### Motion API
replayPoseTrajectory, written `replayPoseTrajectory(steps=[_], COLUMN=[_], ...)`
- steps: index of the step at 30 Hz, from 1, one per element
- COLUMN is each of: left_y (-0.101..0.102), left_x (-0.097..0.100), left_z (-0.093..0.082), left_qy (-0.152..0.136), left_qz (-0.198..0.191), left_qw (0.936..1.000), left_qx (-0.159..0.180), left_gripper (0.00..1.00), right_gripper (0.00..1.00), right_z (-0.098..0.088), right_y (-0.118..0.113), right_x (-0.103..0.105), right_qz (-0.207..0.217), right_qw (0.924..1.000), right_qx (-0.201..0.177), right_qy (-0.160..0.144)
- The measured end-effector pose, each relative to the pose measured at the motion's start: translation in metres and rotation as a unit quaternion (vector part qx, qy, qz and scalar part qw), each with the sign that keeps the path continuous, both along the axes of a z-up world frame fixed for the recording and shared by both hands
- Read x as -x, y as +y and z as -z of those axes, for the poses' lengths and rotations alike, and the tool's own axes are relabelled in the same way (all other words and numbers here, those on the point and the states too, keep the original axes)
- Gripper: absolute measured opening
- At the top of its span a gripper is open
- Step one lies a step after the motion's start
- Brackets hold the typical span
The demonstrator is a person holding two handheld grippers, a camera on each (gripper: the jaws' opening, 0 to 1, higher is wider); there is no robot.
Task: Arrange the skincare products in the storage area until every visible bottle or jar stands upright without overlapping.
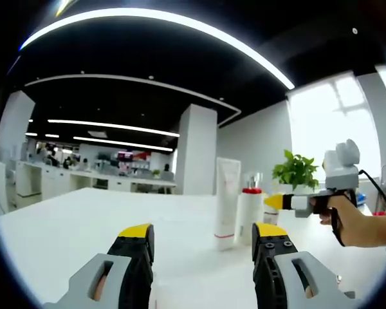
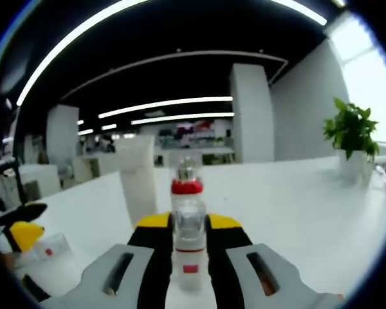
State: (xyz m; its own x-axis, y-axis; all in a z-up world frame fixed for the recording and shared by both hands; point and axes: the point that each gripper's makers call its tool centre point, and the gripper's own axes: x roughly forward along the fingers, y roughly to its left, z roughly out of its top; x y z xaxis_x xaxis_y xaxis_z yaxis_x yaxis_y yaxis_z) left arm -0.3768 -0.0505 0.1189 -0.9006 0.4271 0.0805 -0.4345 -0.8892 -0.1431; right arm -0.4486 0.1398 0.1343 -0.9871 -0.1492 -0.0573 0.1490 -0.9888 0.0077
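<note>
A wide open-plan office with a dark ceiling, curved light strips and white pillars stretches behind the white bench I work on. In the left gripper view my left tongs rise from the bottom of the frame with their yellow-tipped jaws spread wide and nothing between them; I judge they wait in reserve, hovering low over the bench. Right of centre in that view a tall white tube stands on its cap, and just beside it stands a clear bottle with a red collar; my right tongs reach in from the right edge with my hand behind them, their yellow tip at that bottle. In the right gripper view the right tongs sit at bottom centre, jaws drawn in close against both sides of the bottle with the red collar, so I read them as gripping it around its body, probably to keep it upright while I settle it clear of the tube that rises just behind to the left. A potted plant sits far right, well apart. At lower left of that view a clear jar and the left tongs' yellow tip are cut by the edge, and I cannot make out whether the jar stands properly. The bottle's base is hidden by my jaws.
</note>
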Motion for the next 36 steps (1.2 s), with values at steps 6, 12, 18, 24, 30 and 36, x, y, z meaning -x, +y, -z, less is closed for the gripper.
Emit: replayPoseTrajectory(steps=[6,12,18,24,30,36], left_y=[0.000,0.000,0.000,-0.001,-0.003,-0.008], left_x=[0.000,0.000,0.000,-0.001,-0.001,0.001], left_z=[0.000,0.001,0.000,0.000,0.001,0.001], left_qy=[0.000,-0.001,0.002,0.005,0.014,0.025], left_qz=[0.000,-0.001,-0.002,-0.006,-0.022,-0.052], left_qw=[1.0000,1.0000,1.0000,0.9999,0.9991,0.9964], left_qx=[0.001,-0.001,0.002,0.007,0.032,0.062], left_gripper=[0.63,0.63,0.63,0.64,0.68,0.83], right_gripper=[0.29,0.29,0.32,0.65,0.73,0.86], right_z=[0.013,0.026,0.035,0.040,0.040,0.031], right_y=[-0.002,-0.002,-0.005,-0.014,-0.021,-0.020], right_x=[0.003,0.004,0.000,-0.004,-0.007,-0.011], right_qz=[-0.005,-0.010,-0.021,-0.032,-0.050,-0.053], right_qw=[0.9998,0.9994,0.9991,0.9992,0.9978,0.9978], right_qx=[-0.008,-0.007,-0.012,-0.016,-0.043,-0.037], right_qy=[-0.016,-0.031,-0.034,-0.021,0.001,0.017])
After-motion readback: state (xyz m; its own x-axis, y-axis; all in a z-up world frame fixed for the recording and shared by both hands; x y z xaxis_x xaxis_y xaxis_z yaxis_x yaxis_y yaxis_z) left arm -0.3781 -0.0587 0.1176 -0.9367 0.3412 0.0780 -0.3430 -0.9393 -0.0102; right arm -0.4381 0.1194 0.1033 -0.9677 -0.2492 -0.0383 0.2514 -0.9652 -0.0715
